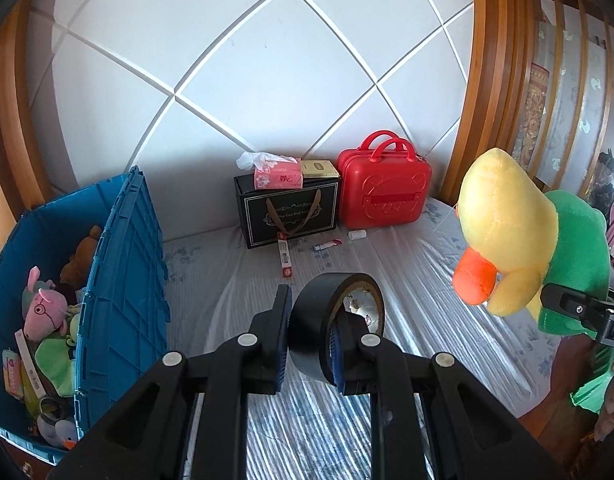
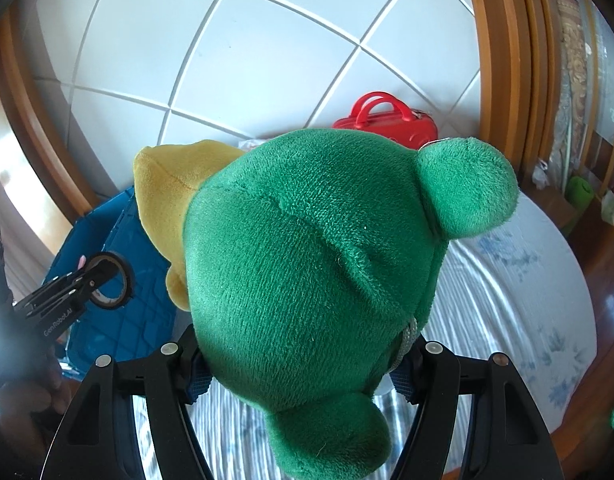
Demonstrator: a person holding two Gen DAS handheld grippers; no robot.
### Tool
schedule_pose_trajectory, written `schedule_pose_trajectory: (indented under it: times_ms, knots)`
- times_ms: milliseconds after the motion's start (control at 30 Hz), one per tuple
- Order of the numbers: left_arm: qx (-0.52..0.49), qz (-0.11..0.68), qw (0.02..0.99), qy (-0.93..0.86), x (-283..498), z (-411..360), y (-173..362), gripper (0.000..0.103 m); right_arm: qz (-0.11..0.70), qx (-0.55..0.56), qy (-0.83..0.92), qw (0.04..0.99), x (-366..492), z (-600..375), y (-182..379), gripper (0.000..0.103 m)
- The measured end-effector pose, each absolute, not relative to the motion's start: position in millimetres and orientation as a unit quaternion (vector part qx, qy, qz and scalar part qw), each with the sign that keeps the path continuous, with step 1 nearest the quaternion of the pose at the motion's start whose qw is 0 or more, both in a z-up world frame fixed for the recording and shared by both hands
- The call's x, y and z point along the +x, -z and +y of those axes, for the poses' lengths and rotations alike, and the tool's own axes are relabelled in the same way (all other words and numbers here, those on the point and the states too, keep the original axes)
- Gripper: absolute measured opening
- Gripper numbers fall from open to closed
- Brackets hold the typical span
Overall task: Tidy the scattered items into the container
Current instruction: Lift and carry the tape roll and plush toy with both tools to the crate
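Left gripper (image 1: 309,334): fingers clamped on the wall of a black tape roll (image 1: 327,320), one finger outside the ring and the other inside its hole; the roll stands on edge, lifted above the bed (image 1: 427,264).
Right gripper (image 2: 303,364): fingers pressed in on both sides of a green plush duck (image 2: 307,272), which fills most of the right wrist view; from the left wrist view the same duck (image 1: 507,232) hangs over the bed's right edge, yellow head and orange beak turned toward the left.
Blue crate (image 1: 123,280): stands at the bed's left edge, its hinged lid flap raised upright along the inner side.
Crate contents: a pink plush pig (image 1: 45,306), a brown plush (image 1: 83,256), green soft toys and some small packets (hard to name them singly).
Far edge of the bed, against the padded headboard (image 1: 267,80): a black gift box (image 1: 289,210) with a pink tissue pack (image 1: 277,176) on top, and just beside it a red case (image 1: 385,188) with two handles.
Loose on the bed: a small tube (image 1: 327,245) and a small white bottle (image 1: 357,235), both in front of the box and case, well apart from the crate.
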State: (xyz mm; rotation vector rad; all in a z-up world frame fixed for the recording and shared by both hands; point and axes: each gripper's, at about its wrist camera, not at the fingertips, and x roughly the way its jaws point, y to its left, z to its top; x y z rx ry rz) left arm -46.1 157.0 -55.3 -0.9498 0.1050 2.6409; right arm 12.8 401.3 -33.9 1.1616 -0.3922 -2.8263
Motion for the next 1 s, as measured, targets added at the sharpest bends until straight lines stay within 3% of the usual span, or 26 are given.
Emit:
schedule_pose_trajectory:
  times_ms: [1000]
  knots:
    - [-0.311,0.015,0.165,-0.936,-67,91,35,0.017,-0.106,0.364,0.924,0.056,-14,332,10,0.07]
